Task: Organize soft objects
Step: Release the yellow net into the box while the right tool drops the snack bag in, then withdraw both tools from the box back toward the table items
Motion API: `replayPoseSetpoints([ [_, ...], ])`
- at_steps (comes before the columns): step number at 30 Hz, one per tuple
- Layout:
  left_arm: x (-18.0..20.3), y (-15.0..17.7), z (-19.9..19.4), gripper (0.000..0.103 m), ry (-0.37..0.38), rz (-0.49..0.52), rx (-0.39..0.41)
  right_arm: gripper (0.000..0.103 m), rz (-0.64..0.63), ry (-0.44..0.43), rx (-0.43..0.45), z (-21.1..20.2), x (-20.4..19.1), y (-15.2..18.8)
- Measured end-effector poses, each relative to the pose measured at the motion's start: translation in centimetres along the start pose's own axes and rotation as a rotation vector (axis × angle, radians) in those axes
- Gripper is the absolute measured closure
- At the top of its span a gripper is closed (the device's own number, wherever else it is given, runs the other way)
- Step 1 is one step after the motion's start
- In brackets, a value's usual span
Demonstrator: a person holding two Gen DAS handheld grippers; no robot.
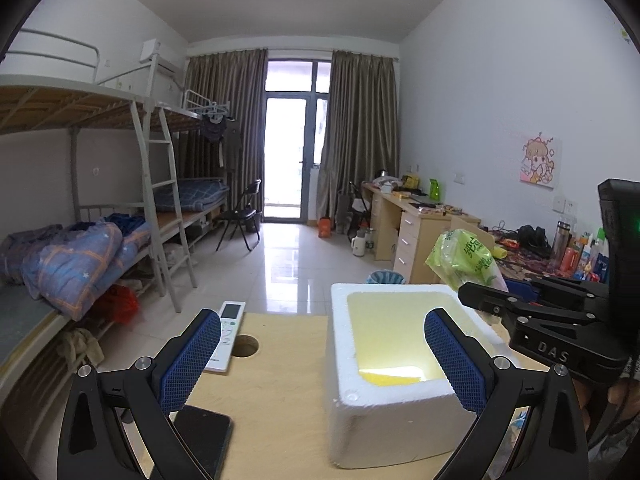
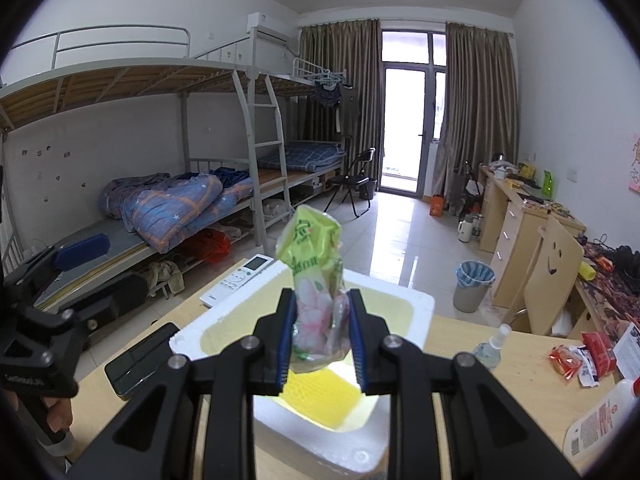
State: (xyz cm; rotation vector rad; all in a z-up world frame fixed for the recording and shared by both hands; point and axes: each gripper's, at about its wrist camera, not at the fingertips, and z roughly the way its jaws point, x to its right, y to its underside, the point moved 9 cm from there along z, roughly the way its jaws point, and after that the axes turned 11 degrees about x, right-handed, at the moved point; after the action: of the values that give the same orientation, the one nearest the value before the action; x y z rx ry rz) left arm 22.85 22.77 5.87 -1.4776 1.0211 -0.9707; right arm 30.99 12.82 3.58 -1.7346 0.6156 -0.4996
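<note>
1. My right gripper (image 2: 320,336) is clamped on the green tissue pack (image 2: 318,280), pads pinching its lower half.
2. The pack stands upright, long axis vertical, held directly above the white foam box (image 2: 420,304), over its yellow floor.
3. I judge the coming move is straight down into the box.
4. My left gripper (image 1: 324,356) is wide open and empty, near the box's left side, so the right is nearer.
</note>
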Motion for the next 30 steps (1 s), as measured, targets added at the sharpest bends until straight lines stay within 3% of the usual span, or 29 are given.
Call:
replayPoseSetpoints([
  [2, -0.3, 0.1, -0.2, 0.001, -0.007, -0.003, 0.001, 0.071, 0.002, 0.002, -0.003, 0.3, 0.0, 0.0],
  [7, -0.5, 0.2, -0.4, 0.001, -0.002, -0.015, 0.004, 0.041, 0.016, -0.002, -0.006, 0.9, 0.3, 0.4],
  [16, -0.6, 0.5, -1.0, 0.001, 0.026, -0.022, 0.004, 0.004, 0.027, 0.007, 0.019, 0.0, -0.4, 0.0],
  [19, -0.8, 0.4, -1.4, 0.001, 0.017, -0.015, 0.011, 0.000, 0.030, 0.003, 0.043, -1.0, -0.7, -0.4],
  [30, 0.0, -0.4, -4.0, 0.001, 0.017, -0.013, 0.029, 0.000, 0.006, 0.050, 0.076, -4.7, -0.9, -1.2],
])
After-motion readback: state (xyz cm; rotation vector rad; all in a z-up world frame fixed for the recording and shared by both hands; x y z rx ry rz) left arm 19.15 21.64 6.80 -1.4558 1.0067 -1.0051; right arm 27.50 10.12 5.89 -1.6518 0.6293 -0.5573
